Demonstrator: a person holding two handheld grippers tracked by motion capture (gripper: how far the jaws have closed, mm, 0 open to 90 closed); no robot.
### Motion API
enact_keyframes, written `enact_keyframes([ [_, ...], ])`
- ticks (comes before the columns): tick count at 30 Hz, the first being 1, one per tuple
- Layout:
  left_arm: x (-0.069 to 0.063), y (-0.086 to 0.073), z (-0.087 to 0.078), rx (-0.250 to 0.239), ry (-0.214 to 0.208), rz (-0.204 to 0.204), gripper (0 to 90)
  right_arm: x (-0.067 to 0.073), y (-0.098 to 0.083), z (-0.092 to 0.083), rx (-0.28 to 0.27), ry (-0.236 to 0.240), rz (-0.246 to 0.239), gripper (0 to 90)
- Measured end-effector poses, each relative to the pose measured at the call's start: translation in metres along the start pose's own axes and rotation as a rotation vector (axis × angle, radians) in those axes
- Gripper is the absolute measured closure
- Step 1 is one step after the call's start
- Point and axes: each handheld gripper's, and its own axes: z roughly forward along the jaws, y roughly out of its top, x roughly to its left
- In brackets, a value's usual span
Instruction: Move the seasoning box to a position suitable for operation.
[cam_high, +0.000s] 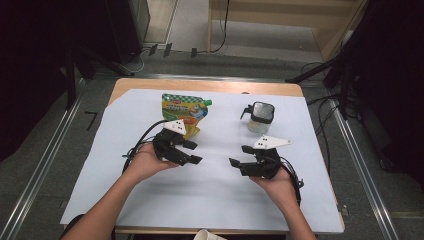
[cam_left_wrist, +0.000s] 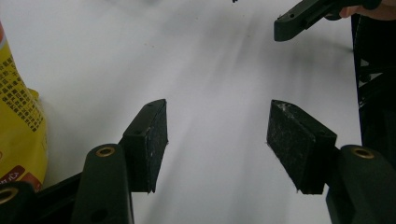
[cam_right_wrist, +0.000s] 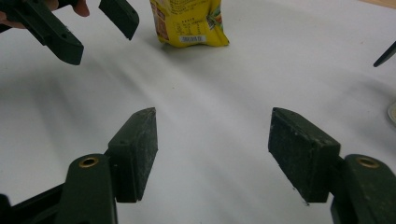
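Note:
My left gripper (cam_high: 193, 152) hovers over the white sheet just in front of a yellow-green spouted pouch (cam_high: 183, 112) that lies flat. In the left gripper view its jaws (cam_left_wrist: 217, 140) stand open over bare sheet, and the pouch (cam_left_wrist: 18, 121) lies at the left edge. My right gripper (cam_high: 239, 155) is held in front of a small glass jar with a black lid (cam_high: 261, 117). It points left toward the other gripper. Its jaws (cam_right_wrist: 212, 149) are open with nothing between them, and the pouch (cam_right_wrist: 189, 21) lies beyond them.
A white sheet (cam_high: 210, 195) covers most of the wooden table (cam_high: 210, 86). The two grippers face each other a short gap apart. A white cup rim (cam_high: 207, 235) shows at the table's near edge. Metal rails and cables run along both sides on the floor.

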Motion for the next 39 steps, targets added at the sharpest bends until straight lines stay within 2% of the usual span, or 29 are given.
enact_keyframes([
  [4, -0.0007, 0.0004, -0.0002, -0.002, -0.001, -0.002, 39.2, 0.0019, 0.0, -0.0006, -0.001, -0.007, -0.013, 35.2],
  [5, -0.0009, 0.0006, -0.0004, -0.002, -0.005, -0.004, 39.2, 0.0024, -0.0005, -0.0005, 0.002, -0.011, -0.025, 35.3],
  [8, -0.0022, 0.0019, -0.0016, -0.017, -0.032, -0.009, 39.5, 0.0027, -0.001, -0.0001, 0.012, -0.01, -0.025, 35.3],
  [11, -0.0041, 0.0028, -0.0016, -0.021, -0.041, -0.01, 39.2, 0.0029, -0.0006, 0.0005, 0.01, -0.007, -0.028, 35.1],
  [16, -0.0049, 0.0032, -0.0003, -0.007, -0.039, -0.002, 38.8, 0.0026, -0.001, 0.0001, 0.015, -0.008, -0.028, 35.1],
  [27, -0.0037, 0.0025, -0.0004, -0.007, -0.033, -0.008, 38.7, 0.0031, -0.0009, -0.0017, 0.02, -0.01, -0.016, 36.6],
  [30, -0.0037, 0.0025, -0.0007, -0.009, -0.034, -0.007, 38.7, 0.0026, -0.0011, -0.0025, 0.014, -0.022, -0.025, 37.5],
  [34, -0.0034, 0.0024, -0.0011, -0.009, -0.033, -0.006, 38.7, 0.0006, 0.0002, -0.0041, 0.028, -0.025, -0.007, 41.4],
  [39, -0.0028, 0.0023, -0.0015, -0.009, -0.03, -0.007, 38.7, -0.0041, 0.0013, -0.0057, 0.011, -0.07, -0.006, 36.5],
])
